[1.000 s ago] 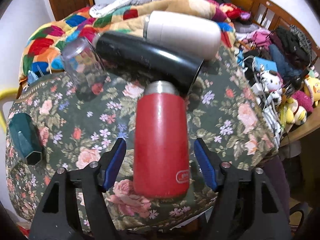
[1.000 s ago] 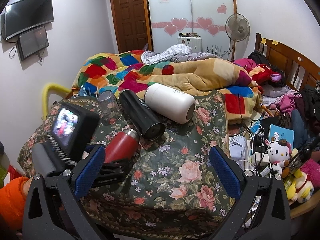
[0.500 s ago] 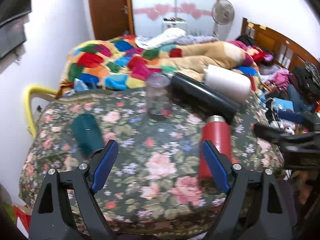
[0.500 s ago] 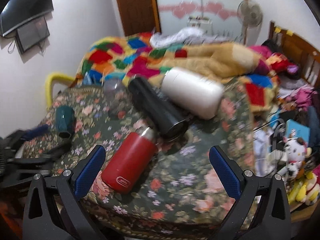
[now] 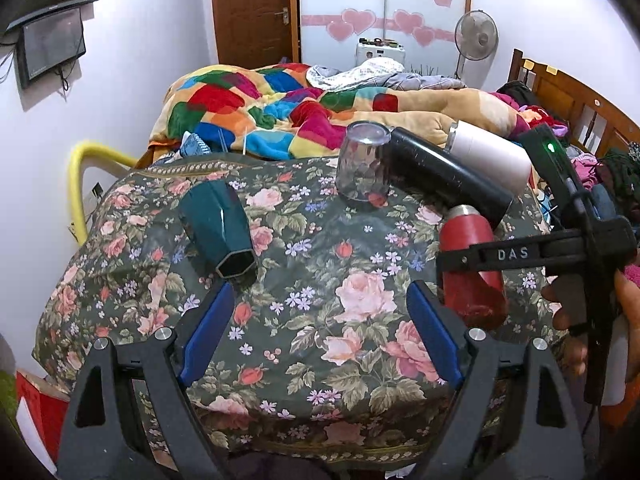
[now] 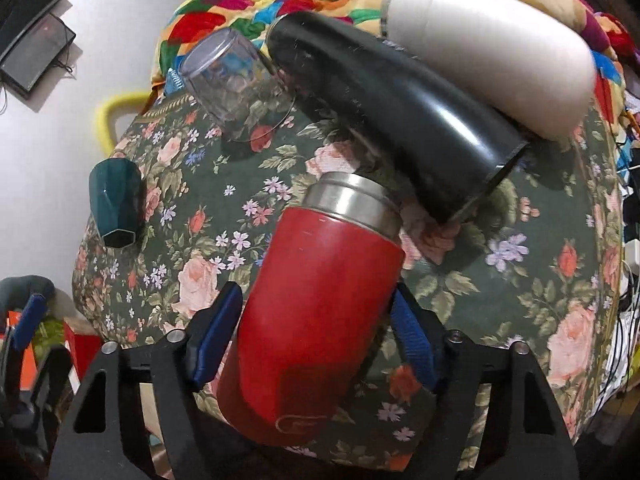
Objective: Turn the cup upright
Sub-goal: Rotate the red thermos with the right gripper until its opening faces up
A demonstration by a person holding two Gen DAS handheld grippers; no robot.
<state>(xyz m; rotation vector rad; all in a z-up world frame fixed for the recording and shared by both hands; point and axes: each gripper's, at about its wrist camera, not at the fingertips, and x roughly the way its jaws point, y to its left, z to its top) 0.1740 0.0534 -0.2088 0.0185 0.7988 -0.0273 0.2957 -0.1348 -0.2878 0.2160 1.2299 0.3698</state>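
Note:
A red steel cup (image 6: 316,312) lies on its side on the floral-cloth table (image 6: 520,272), silver rim pointing away. My right gripper (image 6: 316,336) has its blue pads on both sides of the cup's body, closed against it. The red cup also shows in the left wrist view (image 5: 470,264), with the right gripper's black frame across it. My left gripper (image 5: 320,336) is open and empty over the near middle of the table (image 5: 320,280).
A black tumbler (image 6: 396,120) and a white tumbler (image 6: 488,48) lie on their sides behind the red cup. A clear glass (image 6: 236,80) stands upside down at the back. A teal faceted cup (image 5: 220,232) lies at the left. A quilted bed (image 5: 280,112) is beyond.
My left gripper drew back from the red cup and swung left. My right gripper moved in and closed around the red cup.

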